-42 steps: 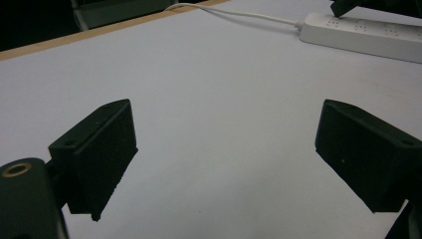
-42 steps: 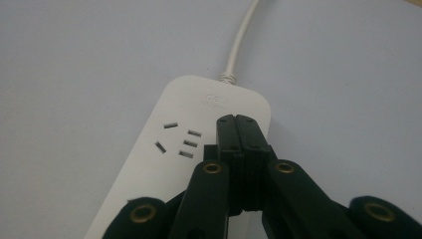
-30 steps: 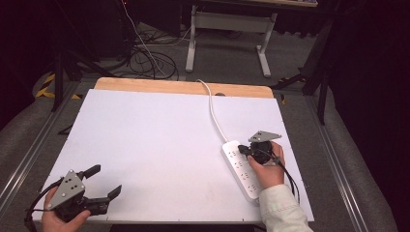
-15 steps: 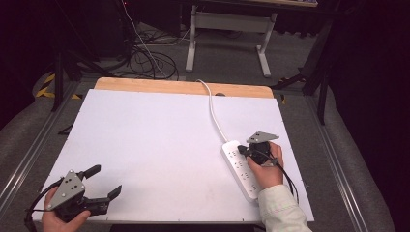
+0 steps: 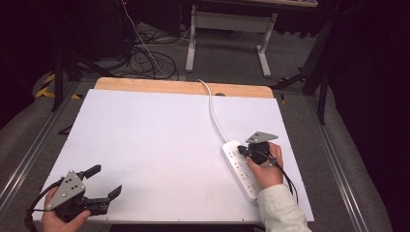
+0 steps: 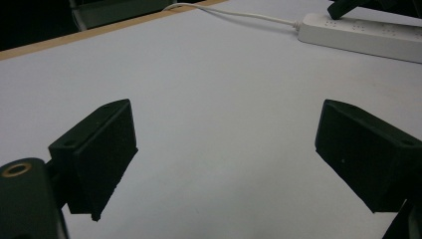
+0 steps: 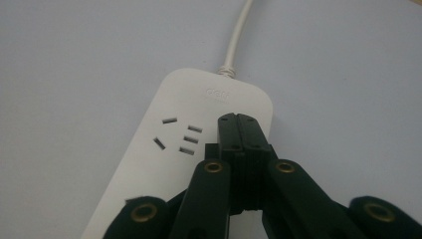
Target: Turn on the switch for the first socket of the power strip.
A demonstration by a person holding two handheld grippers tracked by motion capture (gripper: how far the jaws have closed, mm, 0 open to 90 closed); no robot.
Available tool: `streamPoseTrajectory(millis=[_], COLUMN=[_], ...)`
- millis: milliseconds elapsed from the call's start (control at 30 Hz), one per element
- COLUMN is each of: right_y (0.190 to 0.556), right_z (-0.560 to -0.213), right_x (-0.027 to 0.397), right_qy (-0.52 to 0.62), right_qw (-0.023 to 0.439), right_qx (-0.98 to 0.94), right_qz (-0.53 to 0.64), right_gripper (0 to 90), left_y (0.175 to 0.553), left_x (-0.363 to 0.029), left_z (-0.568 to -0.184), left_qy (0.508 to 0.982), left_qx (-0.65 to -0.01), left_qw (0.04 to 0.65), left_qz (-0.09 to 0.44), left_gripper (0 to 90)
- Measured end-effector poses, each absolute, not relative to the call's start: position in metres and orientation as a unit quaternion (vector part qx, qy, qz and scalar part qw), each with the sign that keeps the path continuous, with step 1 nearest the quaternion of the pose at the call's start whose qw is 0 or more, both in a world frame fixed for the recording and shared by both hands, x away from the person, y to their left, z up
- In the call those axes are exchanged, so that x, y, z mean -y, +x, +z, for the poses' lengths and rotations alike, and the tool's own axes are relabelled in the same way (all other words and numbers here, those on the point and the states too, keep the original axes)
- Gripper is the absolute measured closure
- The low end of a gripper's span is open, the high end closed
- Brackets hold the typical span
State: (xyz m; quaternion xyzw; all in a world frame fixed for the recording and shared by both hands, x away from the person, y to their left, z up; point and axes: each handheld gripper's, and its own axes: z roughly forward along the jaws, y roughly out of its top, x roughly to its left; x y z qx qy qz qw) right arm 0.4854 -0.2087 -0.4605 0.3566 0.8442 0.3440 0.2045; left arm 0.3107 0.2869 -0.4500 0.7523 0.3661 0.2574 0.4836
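High view showed a white power strip [image 5: 240, 169] lying aslant on the right part of the white table [image 5: 154, 145], its white cord [image 5: 212, 108] running off over the far wooden edge. The right tongs [image 5: 245, 151], held in the person's right hand [image 5: 266, 166], sat over the strip's far end. Right gripper view showed those tongs [image 7: 238, 119] pressed fully together with nothing between them, just above the strip [image 7: 164, 164] beside its first socket. The left tongs [image 5: 107, 181] rested at the table's near left corner, spread wide apart and empty, well apart from the strip.
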Motion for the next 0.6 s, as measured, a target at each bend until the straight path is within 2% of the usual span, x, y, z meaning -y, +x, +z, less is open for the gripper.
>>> streamPoseTrajectory(millis=[600], right_y=[0.485], right_z=[-0.4617], right_x=[0.2097], right_qy=[0.359], right_qw=[0.204], right_qx=[-0.842], right_qz=[0.348], right_gripper=[90.0], left_y=[0.3107], left_x=[-0.2868], left_z=[-0.4503], left_qy=[0.752], left_qx=[-0.368], left_qw=[0.484], left_qz=[0.255], left_gripper=[9.9])
